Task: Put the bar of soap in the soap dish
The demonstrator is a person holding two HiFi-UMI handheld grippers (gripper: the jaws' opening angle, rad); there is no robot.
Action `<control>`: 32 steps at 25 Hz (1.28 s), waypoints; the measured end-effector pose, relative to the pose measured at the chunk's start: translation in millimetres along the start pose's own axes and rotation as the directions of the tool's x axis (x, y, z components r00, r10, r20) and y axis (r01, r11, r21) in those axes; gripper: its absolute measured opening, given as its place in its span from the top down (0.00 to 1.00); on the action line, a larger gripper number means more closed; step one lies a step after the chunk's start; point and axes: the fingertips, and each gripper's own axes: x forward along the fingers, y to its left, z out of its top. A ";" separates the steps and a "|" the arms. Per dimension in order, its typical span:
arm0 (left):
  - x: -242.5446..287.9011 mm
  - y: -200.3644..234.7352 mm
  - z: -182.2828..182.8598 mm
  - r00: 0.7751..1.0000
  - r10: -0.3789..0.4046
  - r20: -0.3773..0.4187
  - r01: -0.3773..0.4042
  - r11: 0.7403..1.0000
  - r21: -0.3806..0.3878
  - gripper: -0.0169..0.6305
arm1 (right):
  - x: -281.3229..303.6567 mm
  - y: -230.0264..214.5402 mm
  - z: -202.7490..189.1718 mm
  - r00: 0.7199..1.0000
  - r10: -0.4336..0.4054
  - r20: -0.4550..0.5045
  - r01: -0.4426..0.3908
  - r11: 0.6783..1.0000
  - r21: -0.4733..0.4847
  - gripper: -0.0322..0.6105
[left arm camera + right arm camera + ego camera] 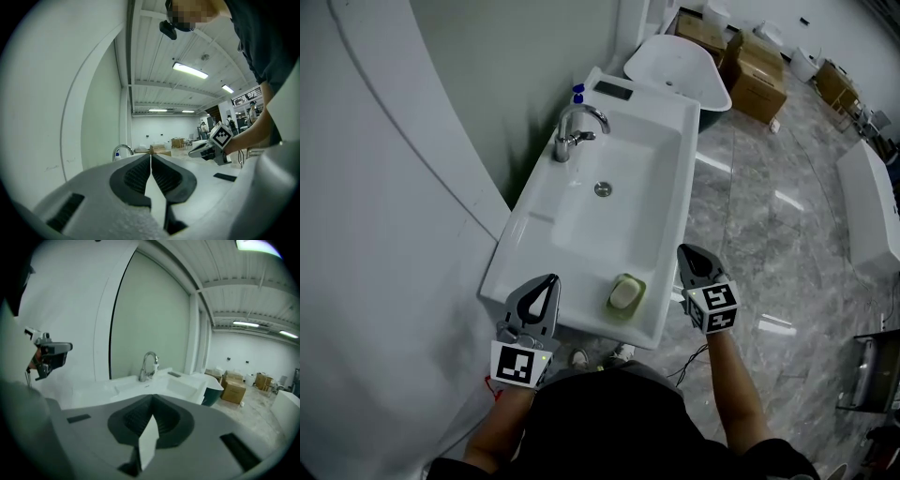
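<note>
Soap seated in dish; left gripper [549,281] and right gripper [685,251] both empty, jaws pressed together.
The bar of soap [624,295] lies in the soap dish [638,282] on the sink's [661,141] near rim, right of centre. The left gripper hovers at its near-left and the right gripper just off the sink's right edge. Judged: placement done; pull away wide of the dish, which sits close to the edge. The faucet [574,131] and blue-capped bottle [578,92] stand far back and obstruct nothing.

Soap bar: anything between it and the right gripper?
Nothing visible. The soap bar lies in the soap dish on the sink rim; the right gripper, shut and empty, hangs beside it.
</note>
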 end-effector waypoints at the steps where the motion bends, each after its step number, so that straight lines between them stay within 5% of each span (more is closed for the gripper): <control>1: 0.6 -0.1 1.5 1.000 0.003 0.002 -0.003 1.000 0.001 0.94 | -7.4 -5.8 11.4 0.999 -0.016 0.034 0.016 1.000 0.010 0.93; 16: 17.0 -5.8 24.1 0.997 0.008 0.077 -0.012 0.998 0.054 0.94 | -116.5 -55.9 103.5 0.927 -0.169 0.334 0.156 0.986 0.066 0.93; 32: 37.3 -13.3 46.0 0.994 0.002 0.111 -0.010 0.997 0.070 0.94 | -199.9 -86.8 107.2 0.860 -0.314 0.403 0.281 0.949 0.141 0.93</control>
